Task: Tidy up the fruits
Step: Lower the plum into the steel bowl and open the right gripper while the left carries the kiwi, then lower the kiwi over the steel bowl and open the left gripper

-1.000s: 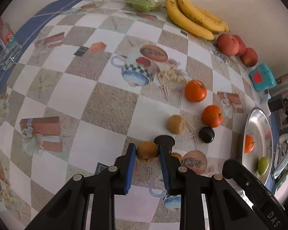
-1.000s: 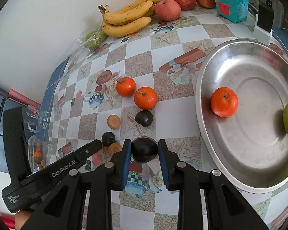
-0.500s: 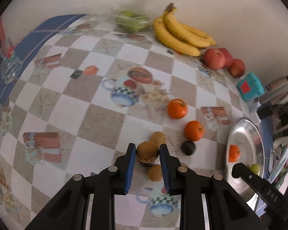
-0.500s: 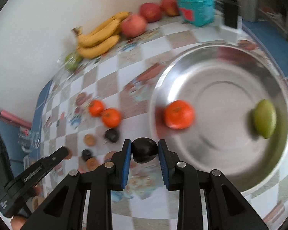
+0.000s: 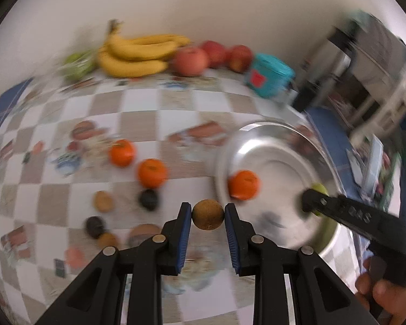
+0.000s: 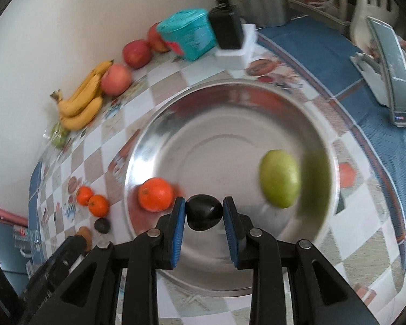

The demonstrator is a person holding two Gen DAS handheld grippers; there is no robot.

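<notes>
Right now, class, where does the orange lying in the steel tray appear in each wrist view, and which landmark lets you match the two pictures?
Left wrist view: the orange sits right of centre, at the steel tray's left edge.
Right wrist view: the orange lies left of centre, beside the dark fruit in the right gripper.
Shared landmark: the teal box by the wall.

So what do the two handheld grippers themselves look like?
Both look alike: the left gripper and the right gripper have black plastic frames, two straight fingers lined with ribbed blue pads, and round silver pivot pins. The right one's body, seen from the left camera, carries faint embossed letters. No cables or sleeves show.
</notes>
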